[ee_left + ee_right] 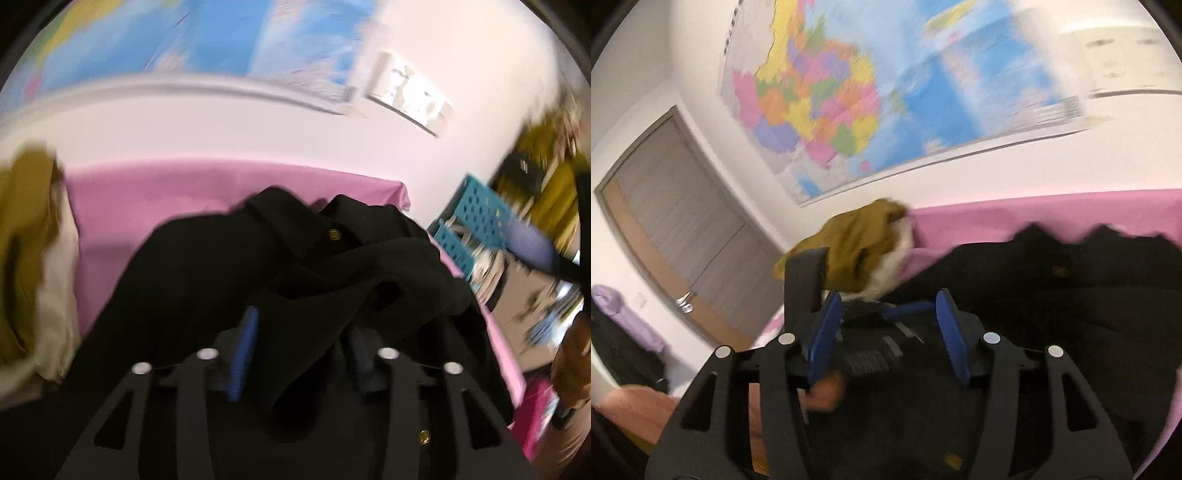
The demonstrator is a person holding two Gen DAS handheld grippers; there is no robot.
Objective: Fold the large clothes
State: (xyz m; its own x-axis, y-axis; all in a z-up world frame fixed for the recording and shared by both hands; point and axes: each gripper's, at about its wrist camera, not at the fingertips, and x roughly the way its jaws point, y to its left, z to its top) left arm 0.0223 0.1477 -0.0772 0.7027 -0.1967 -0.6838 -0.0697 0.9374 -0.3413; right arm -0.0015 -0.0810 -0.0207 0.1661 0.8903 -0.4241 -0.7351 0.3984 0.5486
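Between the blue pads (243, 354) of the left gripper (299, 354) a thick fold of the black coat (207, 266) stood bunched, and the jaws were clamped on that fold. Ahead of those jaws the coat lay heaped and crumpled on the pink cloth (155, 192) that covered the table, with one brass button (334, 234) showing near its collar and another (424, 437) low at the near right. Left of the jaws and well apart from them sat a mustard and cream garment (29, 229). To the right, beyond the table's edge, stood turquoise perforated crates (480, 210), blurred. Above the cloth ran a white wall with a coloured map (221, 40).

Over on the right gripper (890, 332), the jaws stood apart, the blue pads (827, 325) on either side of a gap. Behind that gap showed the other gripper's dark body and blue finger, not pinched, and whether any fabric lay in it could not be told. The black coat (1052, 280) spread ahead and right of these jaws on the pink cloth (1034, 214). Just beyond the left jaw lay the mustard and cream garment (864, 243). Farther left was a grey door (676, 221), and above it all the map (886, 96). Below the left jaw a hand (827, 395) showed, blurred.
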